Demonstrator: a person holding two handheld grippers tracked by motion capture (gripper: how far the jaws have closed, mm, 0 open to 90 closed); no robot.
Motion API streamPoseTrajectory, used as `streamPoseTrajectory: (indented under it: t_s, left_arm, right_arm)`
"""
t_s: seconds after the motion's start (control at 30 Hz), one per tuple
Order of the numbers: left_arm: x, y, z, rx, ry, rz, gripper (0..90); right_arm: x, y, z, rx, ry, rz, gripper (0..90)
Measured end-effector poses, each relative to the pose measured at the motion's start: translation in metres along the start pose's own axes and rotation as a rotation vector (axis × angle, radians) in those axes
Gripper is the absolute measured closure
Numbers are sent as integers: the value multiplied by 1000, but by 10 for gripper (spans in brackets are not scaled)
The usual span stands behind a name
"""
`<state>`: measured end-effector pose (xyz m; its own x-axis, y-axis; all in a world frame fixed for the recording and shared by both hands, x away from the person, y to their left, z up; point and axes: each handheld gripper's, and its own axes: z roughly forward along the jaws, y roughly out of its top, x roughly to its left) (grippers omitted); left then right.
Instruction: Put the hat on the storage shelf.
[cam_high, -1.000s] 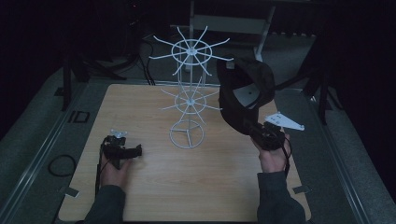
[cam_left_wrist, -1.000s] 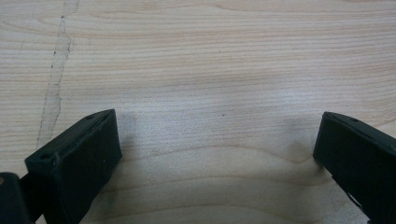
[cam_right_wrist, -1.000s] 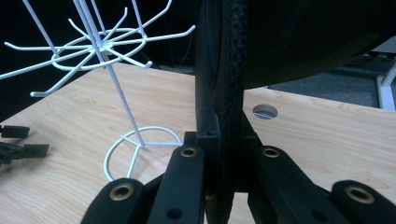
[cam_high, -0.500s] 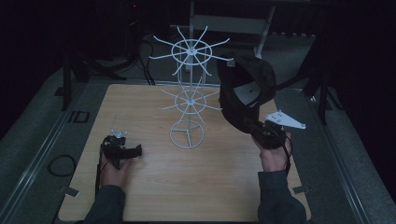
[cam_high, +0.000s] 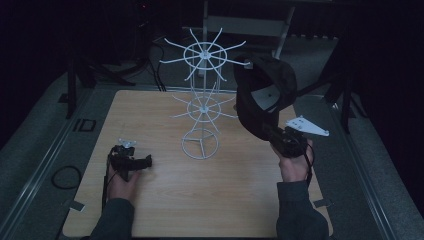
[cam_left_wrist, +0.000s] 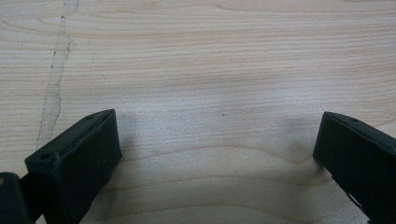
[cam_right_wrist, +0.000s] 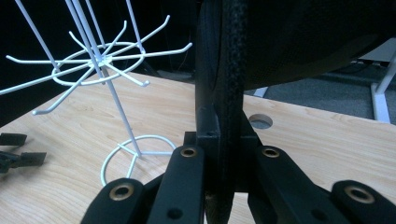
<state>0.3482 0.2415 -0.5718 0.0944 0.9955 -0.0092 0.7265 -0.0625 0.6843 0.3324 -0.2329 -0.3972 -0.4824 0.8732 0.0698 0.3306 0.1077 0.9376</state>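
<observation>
Above the right half of the tabletop (cam_high: 165, 200), your right claw (cam_high: 274, 134) is clamped on the brim of a black cap (cam_high: 262, 92), lifting it clear of the wood. You have the cap up beside the white wire rack (cam_high: 202, 107), close to the tips of its upper ring of hooks; whether it touches one cannot be told. From the right gripper view, the 2 jaws pinch the dark brim edge (cam_right_wrist: 229, 140) upright between them, with the rack's round base (cam_right_wrist: 135, 156) off to the left. Your left claw (cam_high: 142, 162) rests low on the tabletop near the front left, its jaws spread wide with bare wood between them.
</observation>
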Motion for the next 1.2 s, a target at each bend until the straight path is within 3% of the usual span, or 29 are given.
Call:
streamPoseTrajectory:
  t_s: [1.2]
  left_arm:
    - [0, 0, 0, -1, 0, 0, 8]
  right_arm:
    - [1, 18, 1, -28, 1, -13, 864]
